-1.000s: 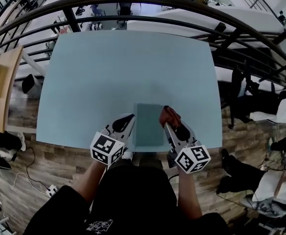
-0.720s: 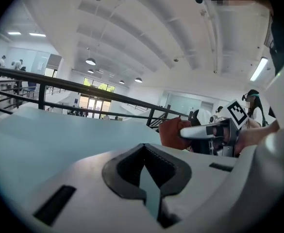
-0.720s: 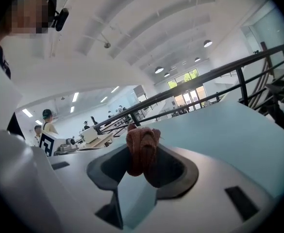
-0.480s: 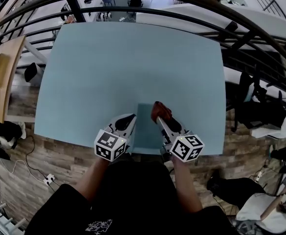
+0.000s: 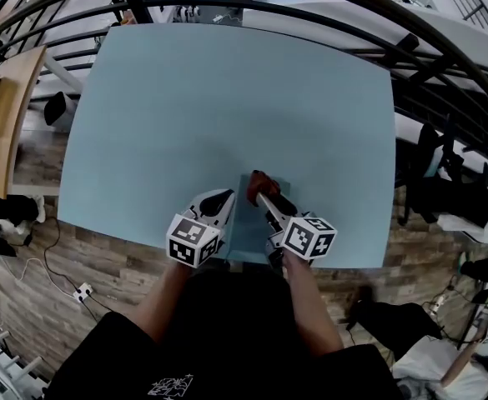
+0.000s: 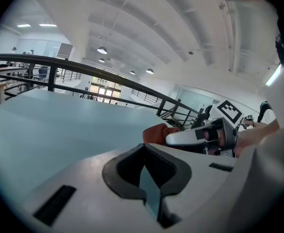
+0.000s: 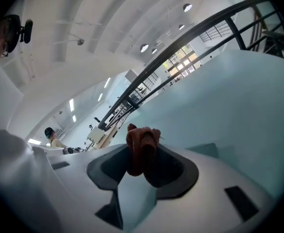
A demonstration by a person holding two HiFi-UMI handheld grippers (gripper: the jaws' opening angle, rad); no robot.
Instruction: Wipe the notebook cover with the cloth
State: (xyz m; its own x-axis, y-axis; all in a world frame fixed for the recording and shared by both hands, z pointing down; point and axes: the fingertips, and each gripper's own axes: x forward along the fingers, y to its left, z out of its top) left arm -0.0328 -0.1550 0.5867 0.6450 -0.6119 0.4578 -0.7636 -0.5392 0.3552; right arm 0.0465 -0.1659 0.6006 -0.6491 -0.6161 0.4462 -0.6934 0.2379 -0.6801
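Leftward since a second ago goes my right gripper [image 5: 261, 193], jaws clamped on the cloth [image 5: 256, 180], over the notebook [image 5: 246, 233] at the tabletop's [image 5: 227, 98] near edge. My left gripper [image 5: 220, 199], jaws together, sits at its left edge. I'd press flat, overlapping strokes.

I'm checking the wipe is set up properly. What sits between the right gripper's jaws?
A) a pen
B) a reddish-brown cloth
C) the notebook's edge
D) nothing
B: in the right gripper view, the jaws of the right gripper are closed on a bunched reddish-brown cloth.
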